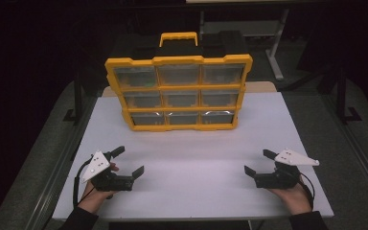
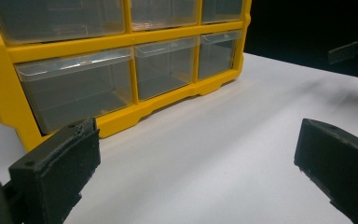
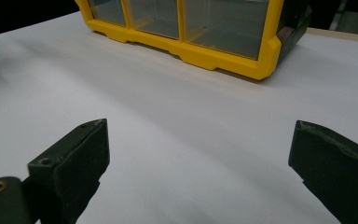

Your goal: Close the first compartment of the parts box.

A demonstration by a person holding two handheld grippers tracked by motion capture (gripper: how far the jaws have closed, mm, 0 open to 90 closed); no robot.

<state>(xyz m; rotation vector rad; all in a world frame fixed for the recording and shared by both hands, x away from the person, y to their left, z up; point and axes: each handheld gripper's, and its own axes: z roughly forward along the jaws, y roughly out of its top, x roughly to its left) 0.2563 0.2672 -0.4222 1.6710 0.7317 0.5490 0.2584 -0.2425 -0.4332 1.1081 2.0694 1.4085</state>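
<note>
A yellow organizer case [image 1: 178, 91] with clear plastic drawers and a yellow handle stands upright at the middle back of the white table [image 1: 191, 158]. Its lower drawers fill the top of the left gripper view [image 2: 121, 70], and its bottom edge runs along the top of the right gripper view [image 3: 191, 32]. My left gripper [image 1: 128, 162] rests near the front left of the table, jaws wide apart with nothing between them [image 2: 196, 172]. My right gripper [image 1: 259, 162] rests at the front right, equally open and empty [image 3: 198, 163]. Both point inward toward the case.
Bare white tabletop lies between the grippers and the case. The table's side edges drop off to dark grey floor. A desk frame with metal legs [image 1: 275, 43] stands behind the table. The other gripper's jaw [image 2: 354, 51] shows far off at the right edge.
</note>
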